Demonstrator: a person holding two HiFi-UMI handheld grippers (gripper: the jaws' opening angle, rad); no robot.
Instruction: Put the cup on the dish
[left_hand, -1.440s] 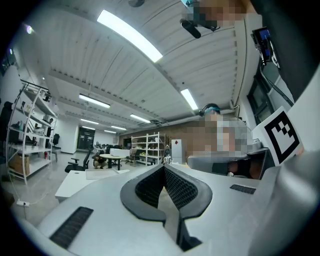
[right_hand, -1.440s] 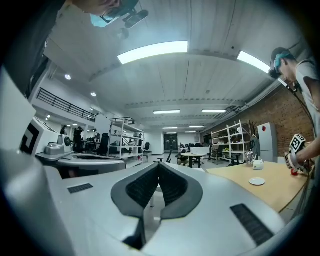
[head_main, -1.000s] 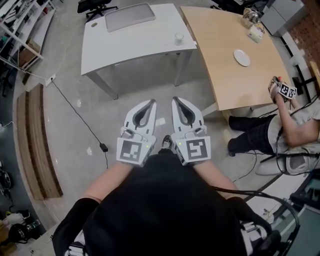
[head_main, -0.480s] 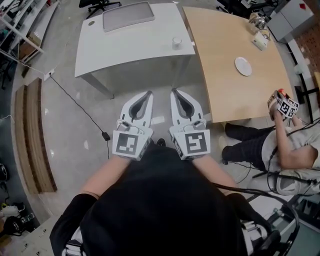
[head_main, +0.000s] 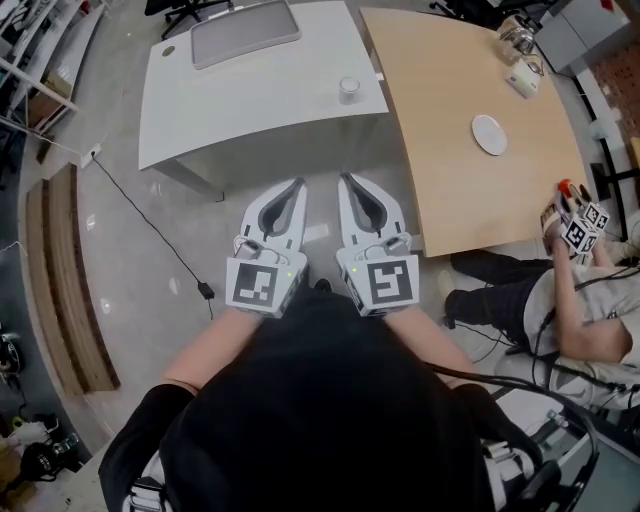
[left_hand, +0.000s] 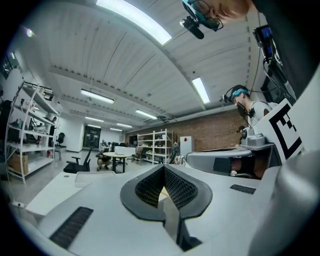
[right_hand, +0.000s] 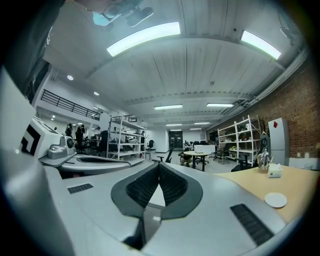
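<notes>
A small white cup (head_main: 349, 89) stands near the right edge of the white table (head_main: 250, 90). A white dish (head_main: 489, 134) lies on the wooden table (head_main: 450, 170) to the right, and shows low at the right of the right gripper view as the dish (right_hand: 275, 200). My left gripper (head_main: 296, 185) and right gripper (head_main: 345, 181) are held side by side over the floor, short of both tables and pointing level. Both are shut with nothing between the jaws, as seen on the left gripper (left_hand: 163, 167) and right gripper (right_hand: 159, 165).
A grey mat (head_main: 245, 33) lies on the white table. A white box (head_main: 522, 79) and a kettle sit at the wooden table's far end. A seated person (head_main: 560, 290) holds another gripper at the right. A cable (head_main: 150, 230) and wooden planks (head_main: 60, 290) lie on the floor at the left.
Both grippers have advanced together toward the tables, which now sit lower and nearer in the head view. The seated person's hand with its gripper has shifted.
</notes>
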